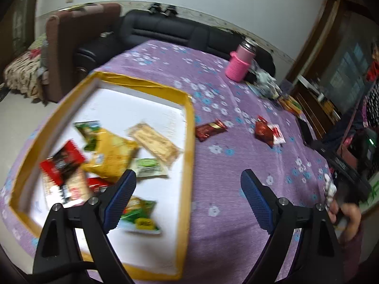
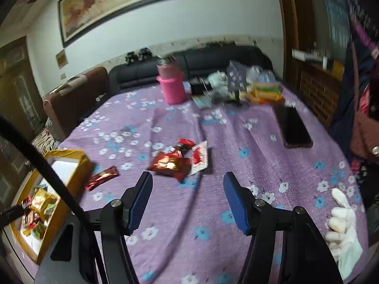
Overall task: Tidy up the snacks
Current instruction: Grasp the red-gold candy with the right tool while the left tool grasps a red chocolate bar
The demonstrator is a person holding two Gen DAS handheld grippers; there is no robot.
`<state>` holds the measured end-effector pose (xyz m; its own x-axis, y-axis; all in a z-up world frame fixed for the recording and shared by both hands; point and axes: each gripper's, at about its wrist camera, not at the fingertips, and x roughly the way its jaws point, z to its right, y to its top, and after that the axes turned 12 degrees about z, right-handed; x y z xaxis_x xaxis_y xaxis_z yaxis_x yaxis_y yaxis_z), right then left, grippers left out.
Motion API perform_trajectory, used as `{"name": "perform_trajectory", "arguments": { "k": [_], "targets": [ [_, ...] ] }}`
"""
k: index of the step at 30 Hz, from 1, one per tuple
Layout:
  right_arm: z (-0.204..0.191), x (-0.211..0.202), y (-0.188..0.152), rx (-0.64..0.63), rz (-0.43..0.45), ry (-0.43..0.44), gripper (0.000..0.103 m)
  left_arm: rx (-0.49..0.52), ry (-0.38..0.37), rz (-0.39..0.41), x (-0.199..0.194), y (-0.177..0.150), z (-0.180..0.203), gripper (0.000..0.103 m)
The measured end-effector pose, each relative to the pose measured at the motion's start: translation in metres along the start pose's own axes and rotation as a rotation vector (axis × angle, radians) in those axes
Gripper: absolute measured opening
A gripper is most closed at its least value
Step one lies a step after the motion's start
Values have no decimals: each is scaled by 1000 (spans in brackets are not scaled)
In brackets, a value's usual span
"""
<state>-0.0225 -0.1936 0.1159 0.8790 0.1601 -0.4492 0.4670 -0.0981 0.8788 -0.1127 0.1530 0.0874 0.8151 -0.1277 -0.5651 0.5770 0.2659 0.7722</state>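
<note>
A yellow-rimmed box [image 1: 189, 130] with a white floor lies on the purple flowered cloth and holds several snack packets, among them a yellow bag [image 1: 111, 153]. My left gripper [image 1: 188, 174] hangs open over the box's right rim, nothing between its fingers. On the cloth beyond lie a dark red bar [image 1: 209, 129] and a red packet [image 1: 263, 129] with a white-and-red sachet [image 1: 277, 133]. In the right wrist view my right gripper [image 2: 188, 176] stands open and empty just short of the red packet [image 2: 170, 163] and sachet [image 2: 200, 157]. The bar [image 2: 101, 177] lies beside the box [image 2: 78, 163].
A pink bottle [image 2: 171, 86] stands at the back of the table, with a heap of bags and packets [image 2: 236, 85] to its right. A black phone [image 2: 293, 125] lies at the right. A black cable [image 2: 47, 165] crosses the left side. A dark sofa [image 1: 165, 28] runs behind.
</note>
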Motion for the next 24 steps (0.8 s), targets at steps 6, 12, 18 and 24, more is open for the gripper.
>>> {"name": "perform_trajectory", "arguments": {
  "k": [6, 12, 18, 24],
  "targets": [
    [-13, 69, -1, -21, -114, 179, 62, 114, -82, -80, 27, -1, 35, 90],
    [-42, 132, -8, -251, -192, 210, 67, 185, -141, -108, 48, 20, 48, 90],
    [-57, 145, -16, -357, -214, 241, 61, 332, -165, -226, 112, 39, 69, 90],
    [-53, 141, -19, -329, -257, 241, 51, 385, -148, -344, 172, 45, 81, 79]
  ]
}}
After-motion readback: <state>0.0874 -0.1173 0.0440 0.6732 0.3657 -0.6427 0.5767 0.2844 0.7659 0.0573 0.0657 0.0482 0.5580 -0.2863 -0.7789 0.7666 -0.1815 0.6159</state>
